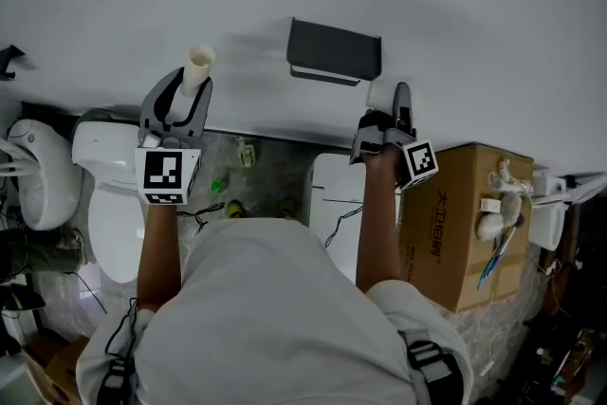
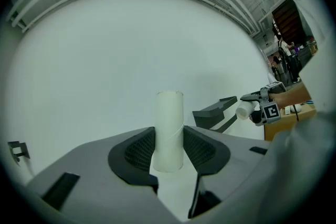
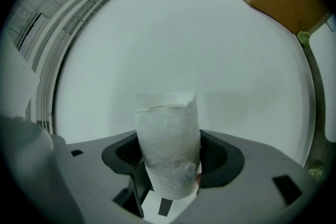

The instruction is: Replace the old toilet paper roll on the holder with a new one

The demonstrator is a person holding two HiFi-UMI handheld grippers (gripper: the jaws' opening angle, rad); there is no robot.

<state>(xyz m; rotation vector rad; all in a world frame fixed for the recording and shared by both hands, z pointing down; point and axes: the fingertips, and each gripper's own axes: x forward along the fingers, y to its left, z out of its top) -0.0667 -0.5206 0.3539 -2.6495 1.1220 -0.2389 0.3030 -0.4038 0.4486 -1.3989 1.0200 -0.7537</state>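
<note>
Jaws of your left tool (image 2: 168, 150) stood fairly wide, clamping the bare cardboard tube (image 2: 169, 128) upright; your right tool (image 3: 170, 165) gripped the thin paper roll (image 3: 169, 144) upright too, just right of the wall holder (image 1: 334, 50).

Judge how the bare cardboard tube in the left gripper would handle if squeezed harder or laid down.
The cardboard tube looks hollow and thin-walled, so it is probably very light and might crush under a harder squeeze. The left gripper grips it near one end with most of it sticking out. Being round, it would likely roll if laid on its side.
</note>
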